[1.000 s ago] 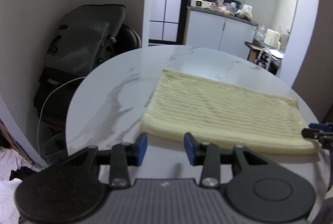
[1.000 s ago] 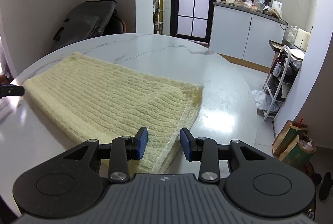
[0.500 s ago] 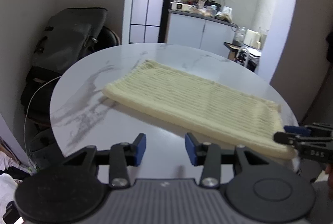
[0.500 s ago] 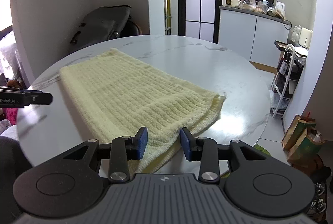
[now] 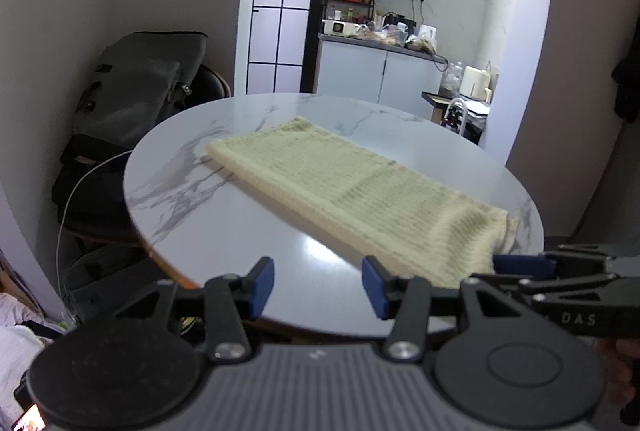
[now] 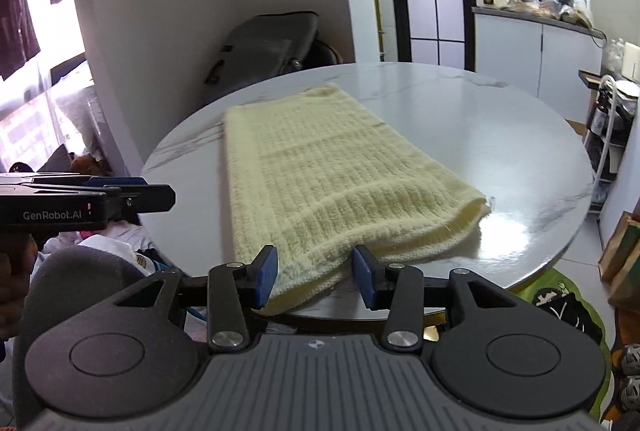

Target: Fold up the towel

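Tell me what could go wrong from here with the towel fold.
1. The yellow towel has its near end over the edge of the round marble table; a tug could drag it off.
2. The right gripper is open around that doubled end and might catch only one layer.
3. The left gripper is open over bare tabletop, off the towel, so it can't pin the cloth.

The left gripper (image 5: 318, 283) hangs just off the near edge of a round marble table (image 5: 224, 215), its blue-tipped jaws spread wide with nothing between them. A pale yellow towel (image 5: 352, 191) lies folded into a long strip slanting across the tabletop, its near end by the right gripper (image 5: 524, 267), which reaches in from the right at the table's rim. Behind the table a grey bag (image 5: 136, 91) leans against the wall, and a kitchen counter (image 5: 380, 47) stands beyond a doorway.
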`<control>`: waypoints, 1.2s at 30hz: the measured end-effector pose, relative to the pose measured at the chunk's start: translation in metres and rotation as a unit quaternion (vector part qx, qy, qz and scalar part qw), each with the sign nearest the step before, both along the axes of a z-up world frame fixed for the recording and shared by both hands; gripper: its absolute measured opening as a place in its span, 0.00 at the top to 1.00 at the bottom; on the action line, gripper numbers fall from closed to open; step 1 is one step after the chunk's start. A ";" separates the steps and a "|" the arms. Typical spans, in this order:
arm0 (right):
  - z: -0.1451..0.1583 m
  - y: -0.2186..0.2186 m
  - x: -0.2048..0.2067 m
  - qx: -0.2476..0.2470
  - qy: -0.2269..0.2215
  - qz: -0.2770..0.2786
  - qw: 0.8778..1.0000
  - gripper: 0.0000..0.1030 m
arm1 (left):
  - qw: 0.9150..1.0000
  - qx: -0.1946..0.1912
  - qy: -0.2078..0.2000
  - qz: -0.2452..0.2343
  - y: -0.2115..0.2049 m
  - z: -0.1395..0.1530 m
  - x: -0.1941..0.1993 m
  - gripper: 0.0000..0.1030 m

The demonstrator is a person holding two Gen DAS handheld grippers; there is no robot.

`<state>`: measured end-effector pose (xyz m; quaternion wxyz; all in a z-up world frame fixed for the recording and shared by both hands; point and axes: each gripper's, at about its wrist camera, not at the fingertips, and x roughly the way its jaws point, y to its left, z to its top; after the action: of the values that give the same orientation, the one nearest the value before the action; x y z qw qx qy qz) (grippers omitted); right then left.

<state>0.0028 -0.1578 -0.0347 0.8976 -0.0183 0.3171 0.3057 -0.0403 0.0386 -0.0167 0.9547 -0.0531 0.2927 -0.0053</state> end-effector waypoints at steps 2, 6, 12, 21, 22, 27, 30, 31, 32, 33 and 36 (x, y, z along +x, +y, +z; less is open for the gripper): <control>0.000 0.004 -0.003 0.008 0.005 0.012 1.000 0.55 | 1.000 0.004 0.000 -0.002 -0.002 0.000 -0.005 0.50; 0.001 0.011 -0.010 -0.001 -0.005 0.039 0.999 0.55 | 1.000 0.008 -0.003 -0.006 -0.004 0.001 -0.010 0.50; 0.010 -0.007 -0.012 -0.001 -0.015 0.031 0.999 0.55 | 1.000 -0.001 -0.008 -0.015 -0.012 0.000 -0.012 0.50; 0.012 -0.022 0.002 -0.011 -0.020 0.008 1.000 0.55 | 0.998 0.009 -0.020 -0.067 -0.042 0.000 -0.006 0.50; 0.012 -0.024 0.004 -0.011 -0.019 0.007 1.000 0.55 | 0.997 0.010 -0.020 -0.074 -0.045 -0.001 -0.007 0.50; 0.011 -0.031 0.013 -0.014 -0.015 0.000 1.000 0.55 | 0.995 0.016 -0.023 -0.100 -0.055 -0.004 -0.017 0.50; 0.010 -0.036 0.018 -0.015 -0.013 -0.004 1.000 0.55 | 0.994 0.020 -0.018 -0.105 -0.061 -0.009 -0.020 0.50; 0.010 -0.037 0.020 -0.016 -0.012 -0.005 1.000 0.55 | 0.994 0.018 -0.017 -0.104 -0.062 -0.010 -0.020 0.50; 0.009 -0.039 0.022 -0.016 -0.011 -0.007 1.000 0.55 | 0.994 0.015 -0.016 -0.104 -0.063 -0.012 -0.020 0.50; 0.009 -0.040 0.024 -0.017 -0.010 -0.008 1.000 0.55 | 0.994 0.015 -0.016 -0.105 -0.064 -0.013 -0.020 0.50; 0.008 -0.045 0.029 -0.018 -0.008 -0.012 1.000 0.55 | 0.993 0.023 -0.022 -0.115 -0.068 -0.015 -0.022 0.50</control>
<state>0.0323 -0.2026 -0.0263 0.9032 -0.0332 0.3156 0.2889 -0.0625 -0.0290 -0.0321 0.9550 0.0028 0.2754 -0.1100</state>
